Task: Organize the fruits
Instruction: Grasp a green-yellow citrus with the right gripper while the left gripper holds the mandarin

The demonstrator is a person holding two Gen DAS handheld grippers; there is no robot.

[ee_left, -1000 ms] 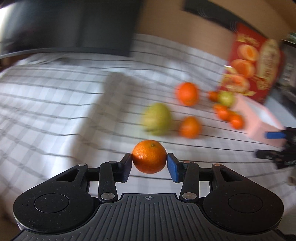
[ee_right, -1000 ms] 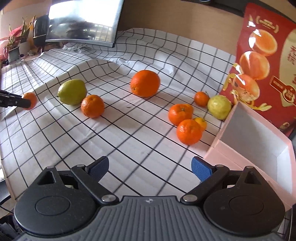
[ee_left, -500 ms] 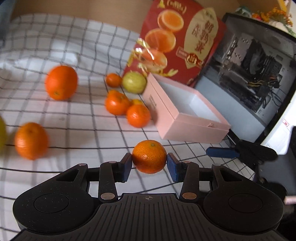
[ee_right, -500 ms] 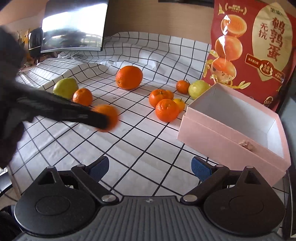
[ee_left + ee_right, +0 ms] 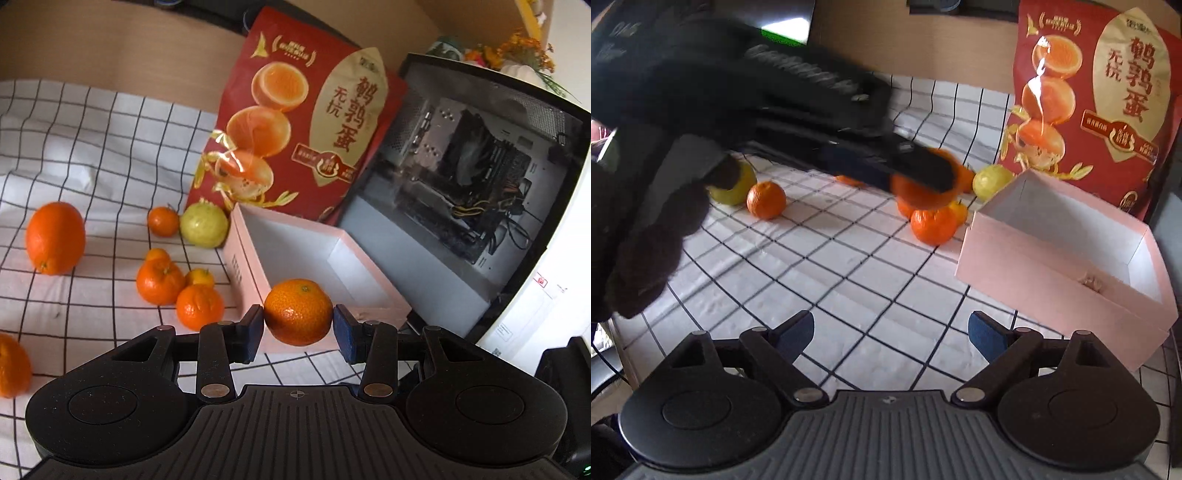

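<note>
While my left claw [image 5: 298, 325] is clamped on a mandarin [image 5: 298, 312], pads pressed to both its sides, I judge the job is to carry it clear over the near wall of the pink box [image 5: 255, 266] at twelve o'clock and let go low, so it doesn't bounce out. My right claw [image 5: 890, 334] holds nothing; its jaws are wide apart and closing slightly over the checked cloth [image 5: 849, 280]. Loose mandarins [image 5: 199, 306] wait at ten o'clock.
</note>
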